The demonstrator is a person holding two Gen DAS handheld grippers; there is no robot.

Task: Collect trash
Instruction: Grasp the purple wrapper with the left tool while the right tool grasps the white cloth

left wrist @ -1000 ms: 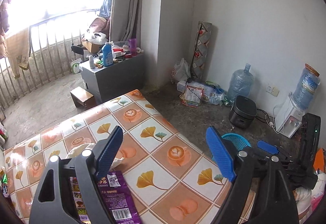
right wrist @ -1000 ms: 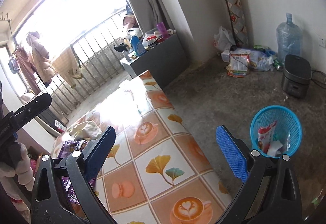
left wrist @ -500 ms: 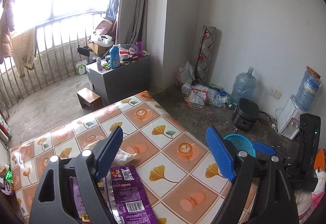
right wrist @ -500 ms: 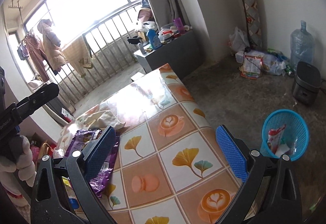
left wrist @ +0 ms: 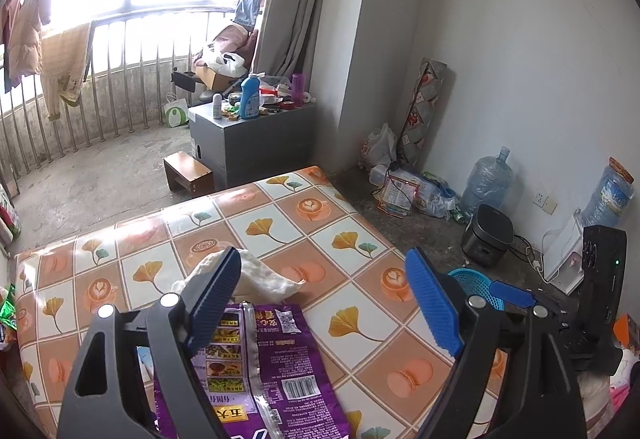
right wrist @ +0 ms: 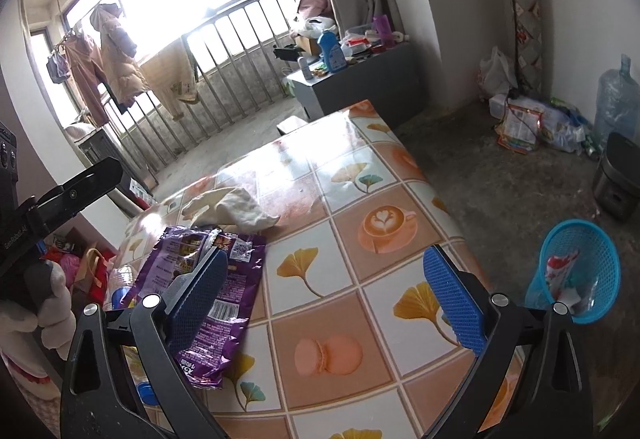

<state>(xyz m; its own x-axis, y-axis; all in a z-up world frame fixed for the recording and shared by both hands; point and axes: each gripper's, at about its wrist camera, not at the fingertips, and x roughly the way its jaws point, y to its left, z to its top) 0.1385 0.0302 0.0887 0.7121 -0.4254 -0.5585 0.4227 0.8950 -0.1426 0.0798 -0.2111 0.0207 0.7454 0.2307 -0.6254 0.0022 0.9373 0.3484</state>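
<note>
Flat purple foil snack bag (left wrist: 264, 367) on tiled-pattern tablecloth table (left wrist: 320, 251), near edge. Crumpled white cloth (left wrist: 260, 275) just behind it, touching. Blue mesh plastic basket (right wrist: 576, 275) on floor right of table, wrappers inside.

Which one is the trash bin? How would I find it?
Look past the tiled table to the bare concrete floor beside it. The trash bin is the small bright blue mesh basket there, with wrappers inside; nearby things are a black cooker and clear water jugs.

The table (left wrist: 360, 239) has orange and white squares with yellow leaves and coffee cups. The snack bag (left wrist: 272, 367) is purple. The crumpled tissue (left wrist: 264, 275) is white. The basket (right wrist: 580, 271) is bright blue. Both grippers have blue pads (right wrist: 452, 303) on black arms.
</note>
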